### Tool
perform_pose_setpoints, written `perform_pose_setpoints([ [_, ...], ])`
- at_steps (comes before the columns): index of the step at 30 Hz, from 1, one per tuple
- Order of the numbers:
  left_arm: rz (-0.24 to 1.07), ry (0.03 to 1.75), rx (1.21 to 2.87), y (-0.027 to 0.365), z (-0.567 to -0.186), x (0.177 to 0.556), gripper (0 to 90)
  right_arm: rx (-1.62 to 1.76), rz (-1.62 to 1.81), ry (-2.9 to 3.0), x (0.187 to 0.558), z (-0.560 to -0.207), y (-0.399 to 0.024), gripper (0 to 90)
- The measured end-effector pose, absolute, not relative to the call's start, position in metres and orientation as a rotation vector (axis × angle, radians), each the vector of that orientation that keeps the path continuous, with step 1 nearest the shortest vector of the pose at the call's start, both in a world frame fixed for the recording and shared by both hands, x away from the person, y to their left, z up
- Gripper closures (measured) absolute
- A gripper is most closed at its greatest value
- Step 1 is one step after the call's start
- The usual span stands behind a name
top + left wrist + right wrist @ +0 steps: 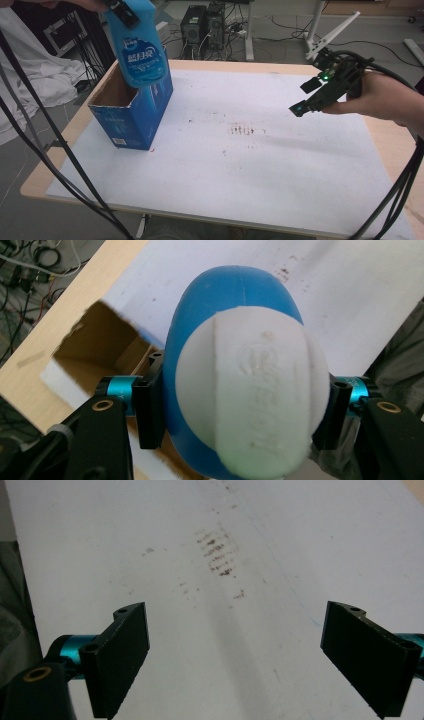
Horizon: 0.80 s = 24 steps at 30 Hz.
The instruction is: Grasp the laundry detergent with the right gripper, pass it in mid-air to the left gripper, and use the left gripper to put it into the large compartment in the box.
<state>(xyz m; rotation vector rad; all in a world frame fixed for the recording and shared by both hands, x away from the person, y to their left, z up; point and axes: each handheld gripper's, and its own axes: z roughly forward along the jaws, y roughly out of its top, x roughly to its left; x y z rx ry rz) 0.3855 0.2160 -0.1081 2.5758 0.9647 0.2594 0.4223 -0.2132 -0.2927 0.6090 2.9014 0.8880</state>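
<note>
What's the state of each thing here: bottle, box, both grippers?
Blue bottle: off the table, white cap on, clamped at the cap end, base hanging over the box opening.
Blue box: upright on the white mat, top open.
Left gripper: shut on the bottle.
Right gripper: open, holding nothing, above the mat.

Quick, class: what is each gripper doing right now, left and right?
Left gripper: closed on the blue bottle, held above the open box.
Right gripper: open, holding nothing, above the white mat.
</note>
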Motion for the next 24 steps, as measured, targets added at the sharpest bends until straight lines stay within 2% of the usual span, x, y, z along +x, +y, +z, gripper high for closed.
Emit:
perform_pose_setpoints([
  [10,0.293,1.103,2.567,0.249,-0.123,0.388,38.4,0.668,0.849,2.877,0.428,-0.291,-0.237,11.7],
  [24,0.297,1.236,2.526,0.267,-0.148,0.395,38.4,0.701,0.816,2.873,0.427,-0.294,-0.255,11.7],
])
